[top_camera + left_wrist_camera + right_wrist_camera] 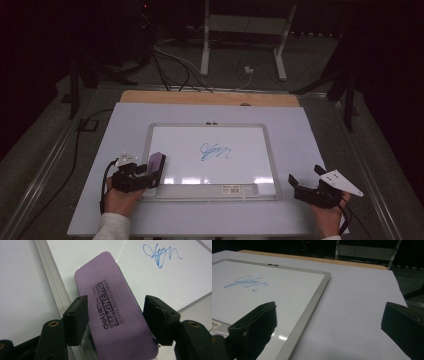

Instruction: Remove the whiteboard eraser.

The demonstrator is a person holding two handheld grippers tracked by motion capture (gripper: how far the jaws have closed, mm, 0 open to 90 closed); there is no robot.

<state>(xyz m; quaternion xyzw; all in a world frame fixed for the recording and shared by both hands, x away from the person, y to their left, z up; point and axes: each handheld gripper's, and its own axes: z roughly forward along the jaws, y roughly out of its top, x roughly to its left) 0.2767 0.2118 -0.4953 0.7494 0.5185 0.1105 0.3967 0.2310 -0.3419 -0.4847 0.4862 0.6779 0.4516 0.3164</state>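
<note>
A purple magnetic whiteboard eraser [156, 164] lies tilted at the left rim of the whiteboard [250, 165]. In the left gripper view the eraser [112, 302] sits lengthwise between the two black jaws, and both pads lie against its long sides. My left gripper [151, 174] [116, 312] is shut on it. A blue scribble [215, 151] [160, 253] [247, 283] marks the middle of the board. My right gripper [305, 175] [329, 315] rests open on the table right of the board, with nothing between its fingers.
The whiteboard's grey frame [312, 305] lies on a pale table sheet [300, 135]. A wooden strip [210, 98] runs along the far edge. Beyond it stand a white stand [205, 45] and cables on the dark floor. A label [240, 188] sits on the board's near rim.
</note>
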